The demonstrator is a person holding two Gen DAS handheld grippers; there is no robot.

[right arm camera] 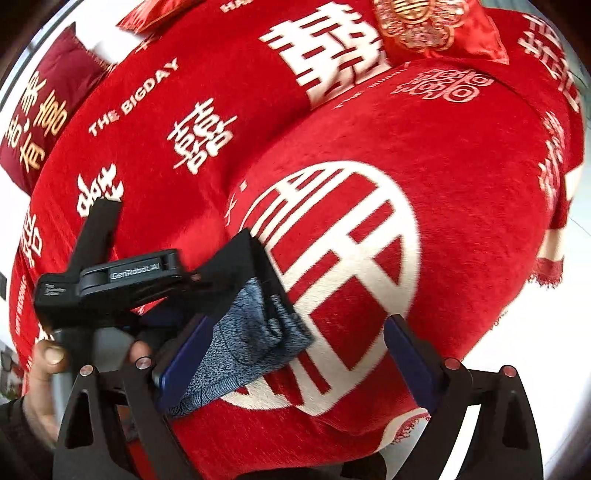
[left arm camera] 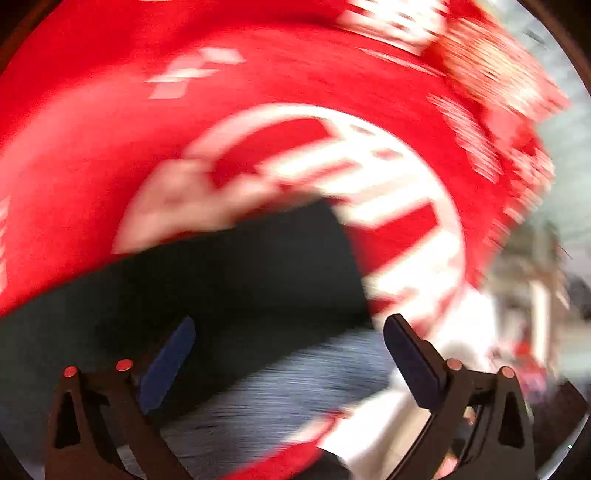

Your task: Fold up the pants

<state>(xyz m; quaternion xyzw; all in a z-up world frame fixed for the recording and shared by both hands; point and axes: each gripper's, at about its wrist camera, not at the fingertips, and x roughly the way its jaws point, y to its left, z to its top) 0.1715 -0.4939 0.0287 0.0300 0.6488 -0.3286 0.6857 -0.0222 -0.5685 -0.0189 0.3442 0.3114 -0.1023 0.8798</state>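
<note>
The pants are blue-grey knit fabric (right arm camera: 240,343) lying on a red cover with white characters (right arm camera: 461,177). In the right wrist view my right gripper (right arm camera: 291,354) is open just above them, its left finger beside the fabric. The left gripper's black body (right arm camera: 122,280) sits over the pants' left part, held by a hand. In the blurred left wrist view the left gripper (left arm camera: 288,354) is open over the pants, which show as blue-grey cloth (left arm camera: 280,391) with a dark part (left arm camera: 240,280) beyond it. Neither gripper holds anything.
The red cover (left arm camera: 92,166) drapes a sofa-like seat. A red embroidered cushion (right arm camera: 432,26) lies at the back, a dark red cushion (right arm camera: 40,122) at the left. The fringed cover edge (right arm camera: 410,428) and pale floor (right arm camera: 535,332) are at the right.
</note>
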